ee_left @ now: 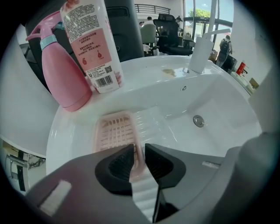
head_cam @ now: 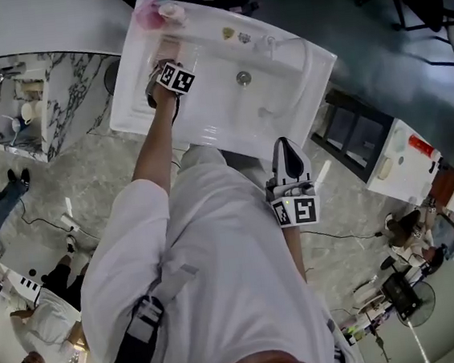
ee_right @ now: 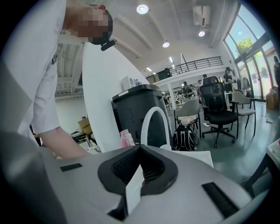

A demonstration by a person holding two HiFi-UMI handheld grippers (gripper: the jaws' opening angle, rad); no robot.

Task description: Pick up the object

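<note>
A pink slotted soap tray [ee_left: 114, 133] lies on the white sink's [ee_left: 175, 105] left ledge. In the left gripper view my left gripper [ee_left: 139, 151] points steeply down at the tray's near edge; its jaws stand narrow, with the pink rim pinched between the pads. From the head view the same gripper [head_cam: 167, 58] covers most of the tray. My right gripper [ee_right: 140, 151] is shut with nothing in it and hangs in the air. In the head view it [head_cam: 286, 148] sits close to my body at the sink's front edge.
Behind the tray stand a pink spray bottle [ee_left: 61, 74] and a white bottle with a pink label [ee_left: 92, 43]. The basin holds a drain [ee_left: 199, 120], with a faucet [ee_left: 202, 52] at its back rim. Office chairs and a black bin [ee_right: 135, 113] lie beyond.
</note>
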